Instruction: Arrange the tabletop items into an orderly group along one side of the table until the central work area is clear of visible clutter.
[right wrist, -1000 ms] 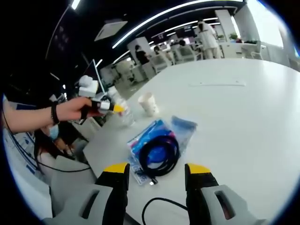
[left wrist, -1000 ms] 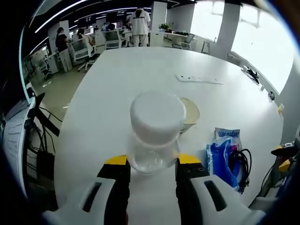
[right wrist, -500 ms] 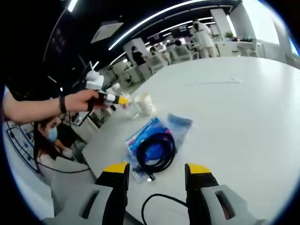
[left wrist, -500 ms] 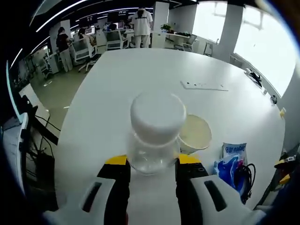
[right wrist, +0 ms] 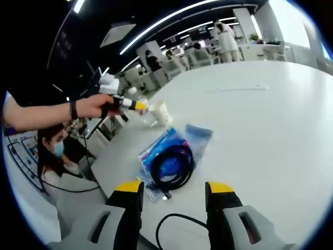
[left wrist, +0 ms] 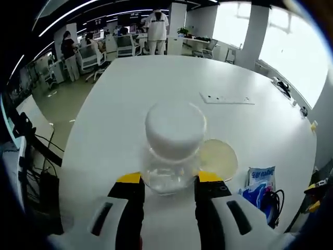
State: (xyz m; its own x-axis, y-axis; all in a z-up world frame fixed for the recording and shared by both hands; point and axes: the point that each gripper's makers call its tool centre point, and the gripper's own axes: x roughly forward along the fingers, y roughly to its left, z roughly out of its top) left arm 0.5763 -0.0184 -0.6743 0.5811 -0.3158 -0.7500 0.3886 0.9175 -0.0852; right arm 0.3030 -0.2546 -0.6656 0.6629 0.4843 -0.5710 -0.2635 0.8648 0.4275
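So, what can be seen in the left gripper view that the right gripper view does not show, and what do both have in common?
The left gripper view looks down on the white lid of the clear jar held between the left gripper jaws, and into the open top of the paper cup.

The right gripper view gives the black cable coil in full, the person's hand on the left gripper, and the open right gripper.

Both show the white table, the blue bag, the cup and the jar.
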